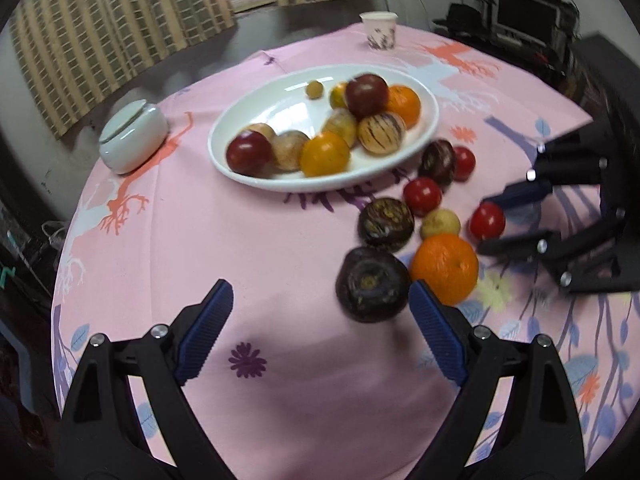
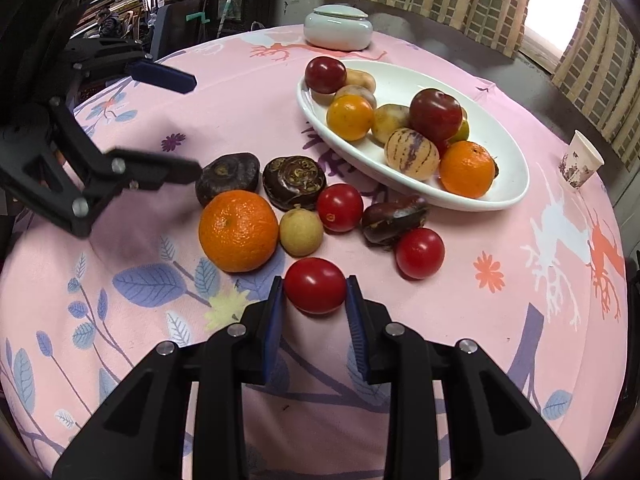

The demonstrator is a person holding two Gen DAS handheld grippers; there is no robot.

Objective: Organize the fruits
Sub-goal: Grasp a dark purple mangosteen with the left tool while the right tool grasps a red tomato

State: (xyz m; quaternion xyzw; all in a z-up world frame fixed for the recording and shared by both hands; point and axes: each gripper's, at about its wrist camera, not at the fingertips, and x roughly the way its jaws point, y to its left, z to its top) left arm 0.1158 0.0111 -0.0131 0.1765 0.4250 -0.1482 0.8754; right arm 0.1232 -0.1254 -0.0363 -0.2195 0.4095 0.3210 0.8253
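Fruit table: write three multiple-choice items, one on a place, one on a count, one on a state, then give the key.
1. Where does the lidded white jar stand?
A. on the cloth beyond the white dish
B. inside the dish
C. on the paper cup

2. How many oranges lie on the cloth outside the dish?
A. none
B. one
C. three

3. What is the right gripper doing?
A. standing open over bare cloth
B. closed on a red tomato
C. closed on the jar

Key: 1 A, the jar sits on the tablecloth past the dish's far end. 2 B, only one orange lies loose among the fruit. 3 B, both blue pads press the tomato's sides.
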